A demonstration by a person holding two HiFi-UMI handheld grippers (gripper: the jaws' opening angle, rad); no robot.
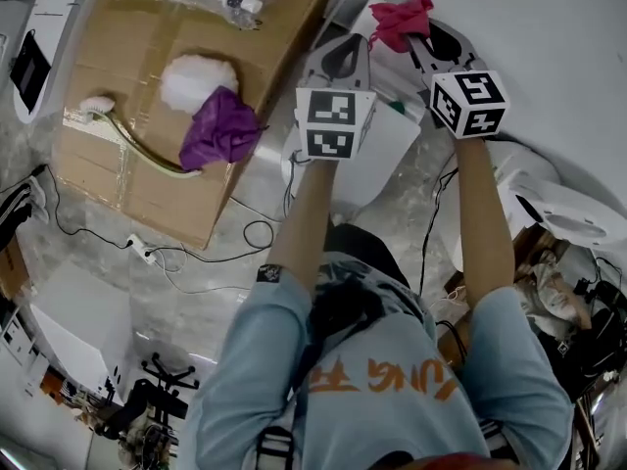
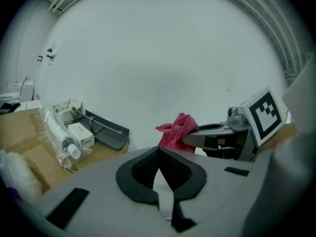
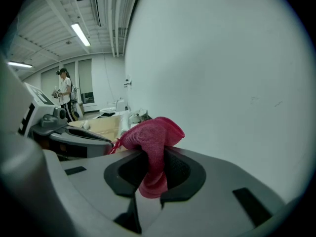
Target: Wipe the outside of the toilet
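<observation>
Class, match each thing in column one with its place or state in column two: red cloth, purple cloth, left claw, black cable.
Column one:
1. red cloth
2. purple cloth
3. left claw
4. black cable

Column two:
A. lying on the cardboard
B. shut, holding nothing
C. looped on the floor
D. gripped in the right claw

Pairs: 1-D, 2-A, 3-B, 4-C
</observation>
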